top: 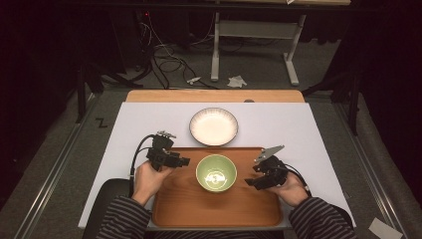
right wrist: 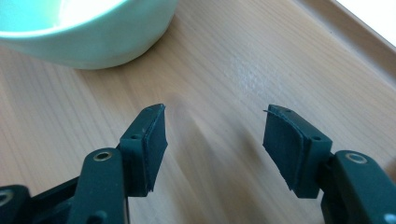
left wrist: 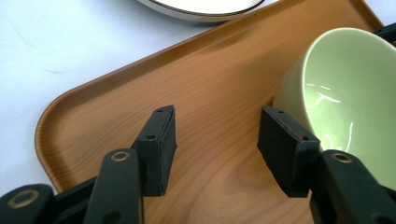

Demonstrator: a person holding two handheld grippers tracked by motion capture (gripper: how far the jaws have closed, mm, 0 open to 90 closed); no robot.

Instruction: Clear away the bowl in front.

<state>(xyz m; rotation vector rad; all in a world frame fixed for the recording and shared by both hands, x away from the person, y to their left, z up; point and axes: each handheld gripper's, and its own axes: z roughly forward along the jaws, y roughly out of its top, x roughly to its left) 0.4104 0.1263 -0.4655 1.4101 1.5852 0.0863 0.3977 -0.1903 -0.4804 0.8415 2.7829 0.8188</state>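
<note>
High view: a green bowl [top: 216,173] sits mid-tray [top: 174,211] on the white worktop [top: 139,119], with a white plate [top: 214,126] at its 12 o'clock, just off the tray. Left tool [top: 186,161] at the bowl's 9 o'clock and right tool [top: 249,182] at its 3 o'clock both point at it, jaws wide and empty, just beside the bowl.

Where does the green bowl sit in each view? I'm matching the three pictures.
High view: green bowl mid-tray, between both grippers.
Left gripper view: at the right edge, beside the right-hand jaw.
Right gripper view: top left, beyond the jaws.
Shared landmark: the wooden tray beneath it.
</note>
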